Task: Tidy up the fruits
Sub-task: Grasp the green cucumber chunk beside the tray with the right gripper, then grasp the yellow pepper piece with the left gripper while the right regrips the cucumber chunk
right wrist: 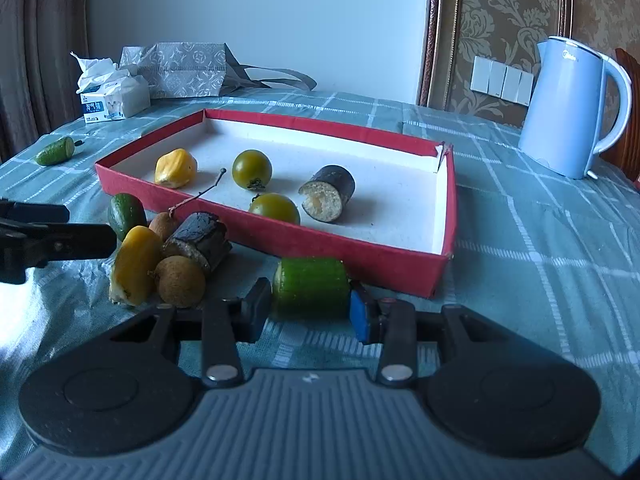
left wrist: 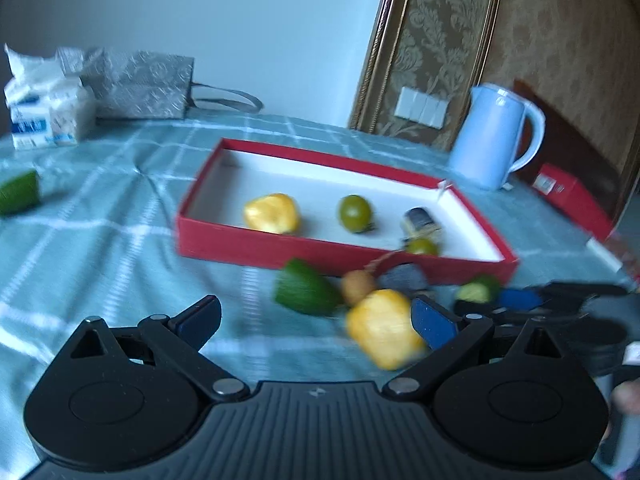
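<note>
A red tray [right wrist: 400, 268] with a white floor holds a yellow fruit piece [right wrist: 175, 169], two green tomatoes [right wrist: 252, 169] and a dark sugarcane piece [right wrist: 330, 196]. In front of it lie a yellow piece [right wrist: 134, 266], two longans [right wrist: 180, 282], a dark piece [right wrist: 200, 240] and a cucumber piece [right wrist: 126, 210]. My right gripper [right wrist: 310, 312] has its pads on both ends of a green cucumber chunk [right wrist: 311, 286] on the cloth. My left gripper [left wrist: 316, 320] is open, its right finger [left wrist: 434, 326] beside the yellow piece [left wrist: 384, 328]. The tray also shows in the left wrist view [left wrist: 320, 250].
A green checked cloth [right wrist: 540, 260] covers the table. A blue kettle [right wrist: 568, 108] stands at the back right, a tissue pack [right wrist: 114, 98] and a grey bag [right wrist: 184, 68] at the back left. A small cucumber [right wrist: 56, 151] lies far left.
</note>
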